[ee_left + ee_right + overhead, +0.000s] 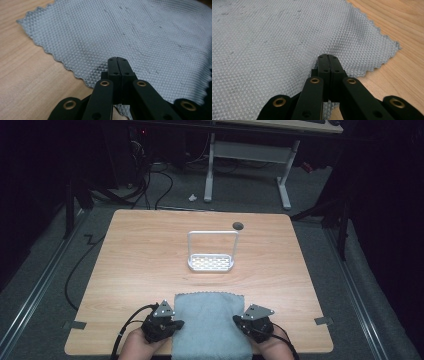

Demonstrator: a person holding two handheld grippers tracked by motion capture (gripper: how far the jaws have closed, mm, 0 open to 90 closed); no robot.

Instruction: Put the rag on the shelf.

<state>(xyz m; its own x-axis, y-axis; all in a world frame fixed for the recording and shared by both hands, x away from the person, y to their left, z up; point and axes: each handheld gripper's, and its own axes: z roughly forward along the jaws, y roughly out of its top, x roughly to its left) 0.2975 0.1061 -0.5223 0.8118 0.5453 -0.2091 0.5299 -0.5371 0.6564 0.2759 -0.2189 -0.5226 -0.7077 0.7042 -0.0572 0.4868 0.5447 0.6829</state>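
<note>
High view: a grey cloth [210, 324] lies flat at the worktop's [150, 255] near edge, just short of a white wire rack [211, 252]. The left gripper [167, 321] and right gripper [246, 322] sit at the cloth's two near sides, jaws pressed together, nothing pinched. This looks like the approach before a grasp; next, each must open over its edge. The left gripper view adds the cloth's scalloped border.

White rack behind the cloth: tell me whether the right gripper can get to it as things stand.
Probably yes. Bare table lies between the grey cloth and the white rack; nothing blocks the right gripper, whose jaws are shut.
</note>
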